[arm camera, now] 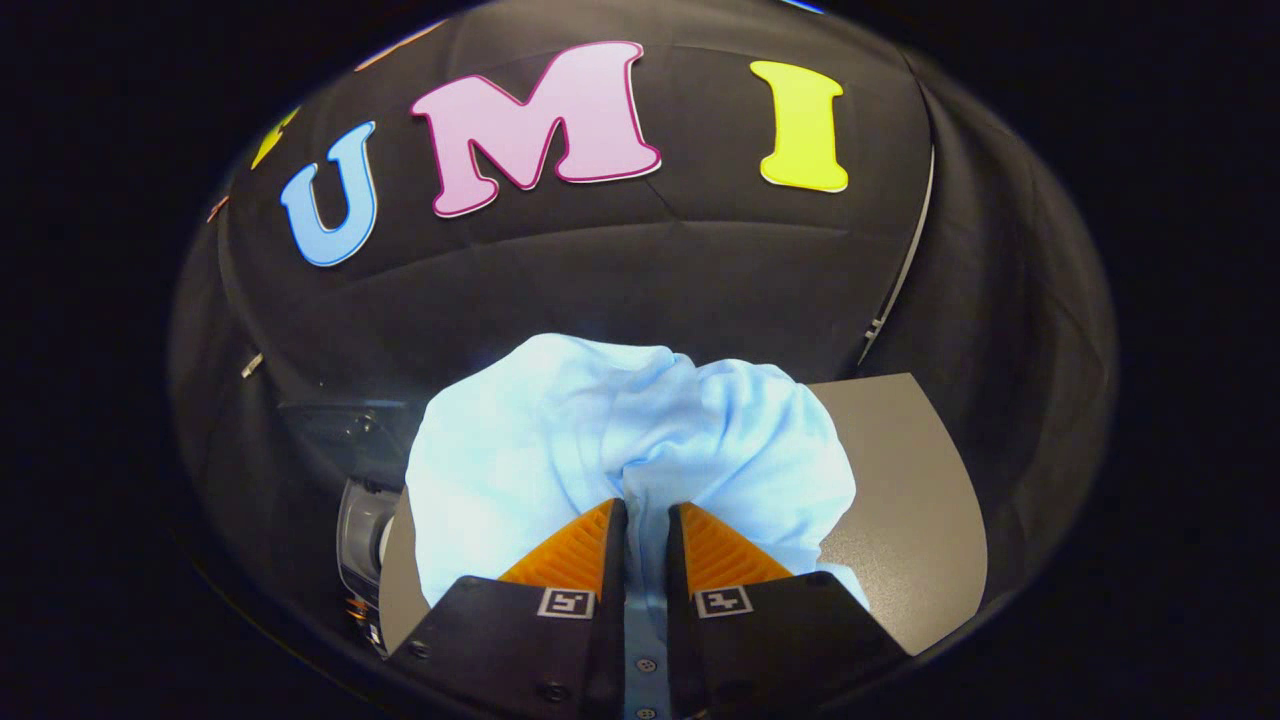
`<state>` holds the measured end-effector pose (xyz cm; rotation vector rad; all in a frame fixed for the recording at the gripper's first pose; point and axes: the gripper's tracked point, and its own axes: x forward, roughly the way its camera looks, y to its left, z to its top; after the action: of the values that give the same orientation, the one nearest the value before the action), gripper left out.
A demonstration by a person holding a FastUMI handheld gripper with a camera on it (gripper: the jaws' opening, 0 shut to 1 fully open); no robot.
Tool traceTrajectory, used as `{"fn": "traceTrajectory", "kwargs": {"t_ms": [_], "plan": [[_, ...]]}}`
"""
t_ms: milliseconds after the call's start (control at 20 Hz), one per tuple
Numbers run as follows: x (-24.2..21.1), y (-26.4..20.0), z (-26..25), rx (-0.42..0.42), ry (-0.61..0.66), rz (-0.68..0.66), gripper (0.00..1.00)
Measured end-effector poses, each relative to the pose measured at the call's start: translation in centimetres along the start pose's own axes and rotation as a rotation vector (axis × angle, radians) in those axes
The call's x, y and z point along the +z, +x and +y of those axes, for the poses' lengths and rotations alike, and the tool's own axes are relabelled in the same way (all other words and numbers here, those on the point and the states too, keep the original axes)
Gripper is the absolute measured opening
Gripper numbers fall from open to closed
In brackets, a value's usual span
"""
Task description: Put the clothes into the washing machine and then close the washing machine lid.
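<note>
A grey tabletop [915, 500] spread under and to the right of everything. Over it hung the pale blue shirt [620, 440], bunched and billowing just ahead of the fingers, a buttoned strip of it running back between them. The gripper [646, 520] was pinched narrow on that fold, both fingers pressing the cloth. Low on the left, a rounded clear and grey thing [362, 540] showed, perhaps part of the washing machine; the shirt covered most of it. The carrying step seemed in hand. Next, the shirt likely needed moving left over the machine's opening, which I could not make out.
</note>
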<state>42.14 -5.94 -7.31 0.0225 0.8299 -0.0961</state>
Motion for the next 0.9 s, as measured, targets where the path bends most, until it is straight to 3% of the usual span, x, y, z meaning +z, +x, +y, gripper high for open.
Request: {"fn": "traceTrajectory", "kwargs": {"t_ms": [50,100,250,500,900], "plan": [[0.2,-0.3,0.0,-0.002,-0.007,-0.016,0.22],[-0.1,-0.3,0.0,-0.008,-0.027,-0.022,0.06],[0.5,-1.8,0.4,-0.006,-0.030,-0.061,0.05],[4.3,-9.0,3.8,0.069,-0.026,-0.205,0.05],[8.3,-19.6,14.3,0.238,-0.060,-0.417,0.05]]}}
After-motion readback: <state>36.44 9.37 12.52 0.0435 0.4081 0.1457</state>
